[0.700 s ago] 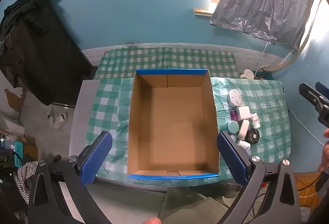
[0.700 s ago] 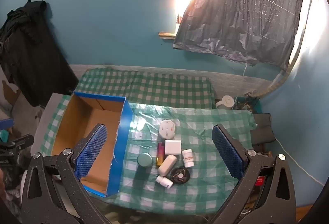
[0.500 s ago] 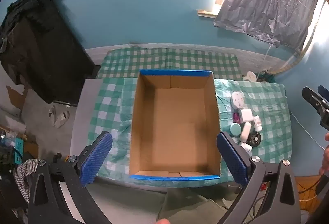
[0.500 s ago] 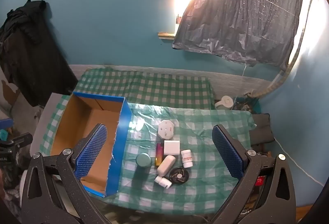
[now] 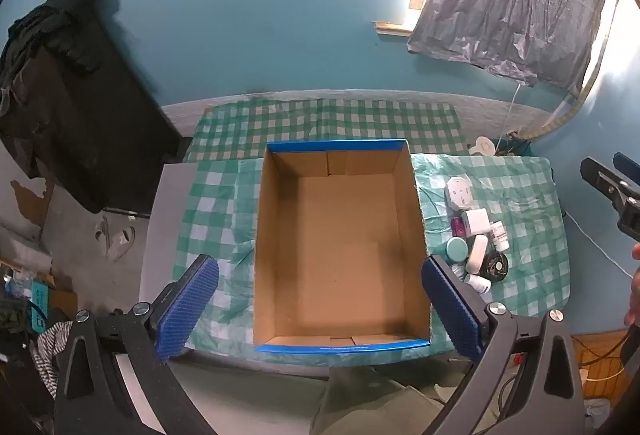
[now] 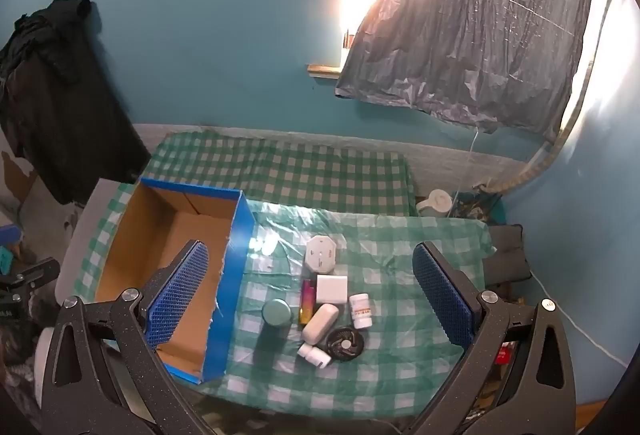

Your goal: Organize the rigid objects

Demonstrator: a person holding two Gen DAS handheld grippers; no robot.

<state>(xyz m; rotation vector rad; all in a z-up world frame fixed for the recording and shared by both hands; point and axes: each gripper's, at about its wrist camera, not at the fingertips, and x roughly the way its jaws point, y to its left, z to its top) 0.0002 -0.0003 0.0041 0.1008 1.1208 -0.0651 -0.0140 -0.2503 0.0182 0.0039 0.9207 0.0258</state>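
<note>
Small items (image 6: 324,311) right of box (image 6: 236,275)

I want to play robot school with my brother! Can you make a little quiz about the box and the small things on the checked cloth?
1. True or false: the cardboard box already has things inside it.
2. Which lies nearest the box in the right wrist view? A) teal round jar B) white pill bottle C) black round disc
3. Fill in: both the left gripper and the right gripper have their jaws ____.

Key: 1 false, the box is empty. 2 A. 3 open, with nothing between them.
</note>
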